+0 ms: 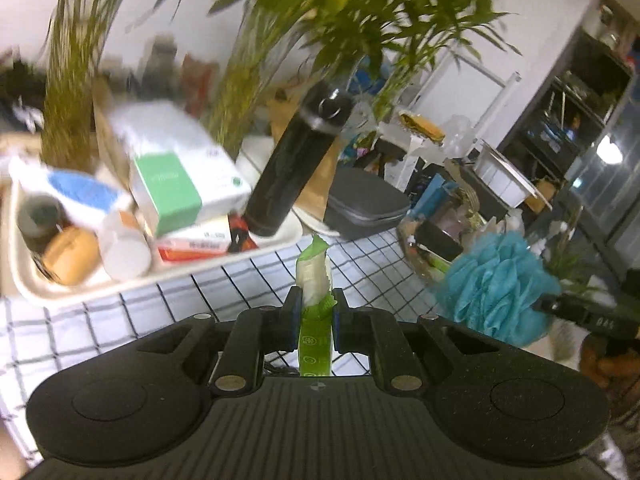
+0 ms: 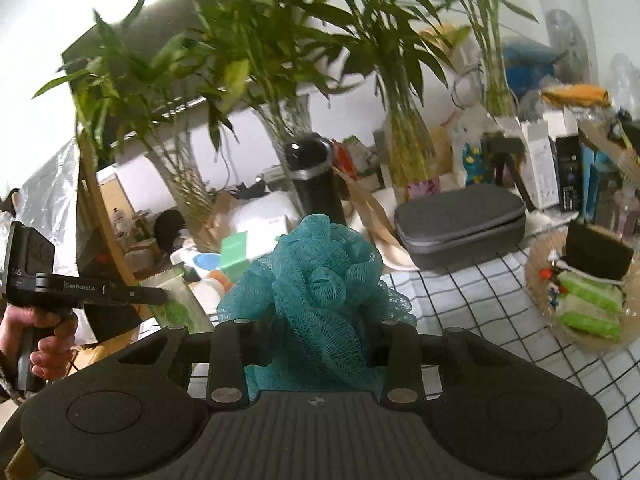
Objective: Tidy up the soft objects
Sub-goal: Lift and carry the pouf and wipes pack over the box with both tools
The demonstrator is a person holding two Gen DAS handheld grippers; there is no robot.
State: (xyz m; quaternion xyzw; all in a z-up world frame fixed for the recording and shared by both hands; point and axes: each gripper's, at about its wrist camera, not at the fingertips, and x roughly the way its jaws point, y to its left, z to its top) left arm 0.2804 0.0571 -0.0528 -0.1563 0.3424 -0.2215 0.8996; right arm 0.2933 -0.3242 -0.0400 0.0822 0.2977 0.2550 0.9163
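Note:
My left gripper (image 1: 315, 300) is shut on a green and white soft packet (image 1: 314, 276), held above the checked cloth; the packet also shows in the right wrist view (image 2: 176, 300). My right gripper (image 2: 320, 340) is shut on a teal mesh bath pouf (image 2: 320, 280), which hides its fingertips. The pouf also shows at the right of the left wrist view (image 1: 496, 280). A round woven tray (image 2: 536, 280) at the right holds green sponges (image 2: 588, 300) and a dark block.
A white tray (image 1: 168, 276) holds boxes, bottles and a tall black flask (image 1: 296, 160). A grey zip case (image 2: 460, 224) lies behind on the checked cloth (image 2: 480, 304). Vases of bamboo plants (image 2: 408, 152) stand at the back. Clutter fills the right side.

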